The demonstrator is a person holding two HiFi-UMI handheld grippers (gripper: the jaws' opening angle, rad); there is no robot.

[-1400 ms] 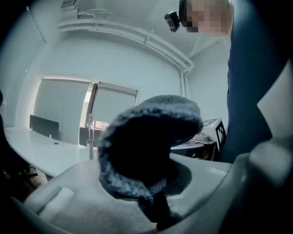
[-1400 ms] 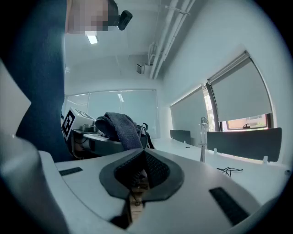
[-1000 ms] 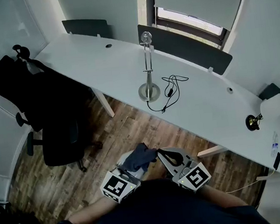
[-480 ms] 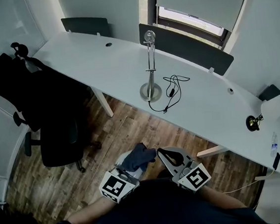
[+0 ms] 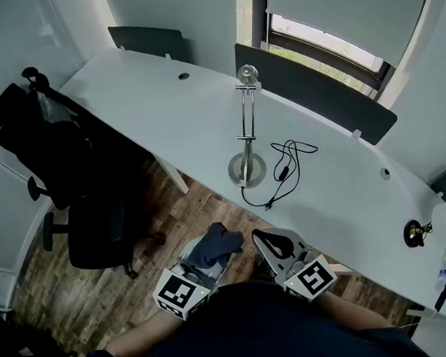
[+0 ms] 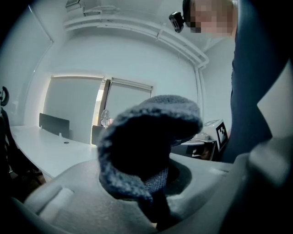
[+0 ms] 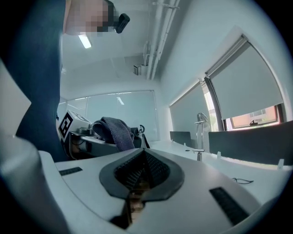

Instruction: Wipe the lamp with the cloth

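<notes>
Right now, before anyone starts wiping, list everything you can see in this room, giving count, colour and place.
desk: one, white, long, curving across the room
lamp: one, silver, upright at mid-desk
cable: one, black, on the desk right of the lamp's base
office chair: one, black, left of the desk
divider panels: two, dark grey, along the desk's far edge
floor: brown wood
cloth: one, dark blue, in the left gripper
left gripper: shut on the cloth
right gripper: shut, empty
</notes>
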